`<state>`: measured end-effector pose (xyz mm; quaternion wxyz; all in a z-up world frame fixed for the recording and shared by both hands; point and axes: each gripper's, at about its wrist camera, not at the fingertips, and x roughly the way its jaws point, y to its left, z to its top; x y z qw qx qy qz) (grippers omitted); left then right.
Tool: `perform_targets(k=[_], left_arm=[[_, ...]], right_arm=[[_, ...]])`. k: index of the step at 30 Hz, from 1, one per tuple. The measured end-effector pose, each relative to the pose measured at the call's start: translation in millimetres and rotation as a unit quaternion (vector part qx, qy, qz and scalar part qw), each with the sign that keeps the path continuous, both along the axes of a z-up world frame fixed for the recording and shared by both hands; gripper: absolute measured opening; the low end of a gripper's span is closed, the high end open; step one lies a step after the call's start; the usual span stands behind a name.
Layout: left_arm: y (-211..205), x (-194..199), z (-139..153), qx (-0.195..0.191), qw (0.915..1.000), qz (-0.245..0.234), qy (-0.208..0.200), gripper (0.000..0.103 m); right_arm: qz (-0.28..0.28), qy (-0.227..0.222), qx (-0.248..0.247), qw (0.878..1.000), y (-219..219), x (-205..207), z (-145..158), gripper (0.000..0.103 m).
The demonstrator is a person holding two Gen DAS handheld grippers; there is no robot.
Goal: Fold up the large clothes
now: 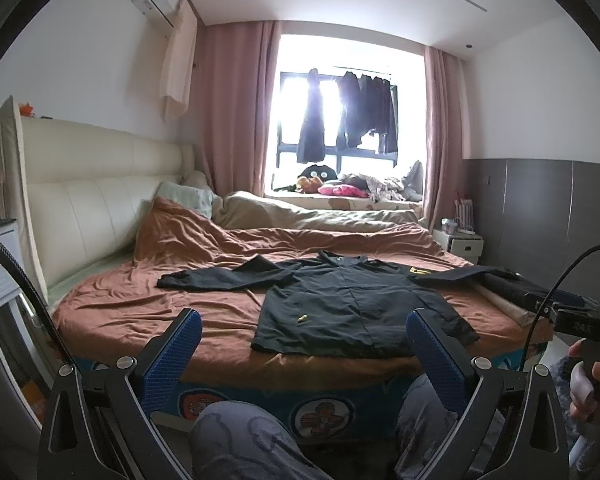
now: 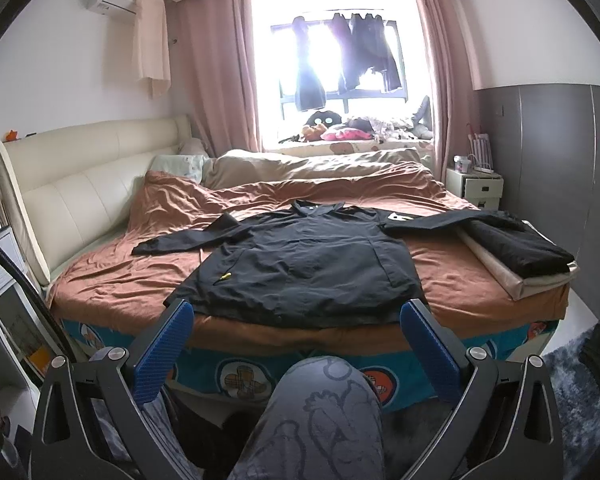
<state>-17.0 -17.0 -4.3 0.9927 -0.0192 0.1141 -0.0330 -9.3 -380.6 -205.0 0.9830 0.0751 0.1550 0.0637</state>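
Jacket (image 2: 300, 264) lies spread flat on bed (image 2: 480, 280) — beyond both tongs, left (image 1: 304, 334) and right (image 2: 298, 322), spread wide, empty.

black jacket (image 2: 300, 264) spread flat on bed, sleeves out sideways

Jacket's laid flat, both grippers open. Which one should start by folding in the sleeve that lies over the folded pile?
Right. That sleeve runs toward the folded pile on the right side of the bed, nearer the right gripper. The left gripper better suits the opposite sleeve.
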Motion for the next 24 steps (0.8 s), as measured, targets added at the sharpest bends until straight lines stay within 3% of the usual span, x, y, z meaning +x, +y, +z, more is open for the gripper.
perform_targets(k=[15, 24], left_arm=[[10, 2, 2, -0.016, 0.9998, 0.002, 0.006, 0.102], [21, 23, -3, -0.022, 0.9996, 0.012, 0.012, 0.102]], right_arm=[[-0.002, 0.003, -0.003, 1.0, -1, 4, 2, 0.103], [0.002, 0.014, -0.005, 1.0, 3, 32, 2, 0.103]])
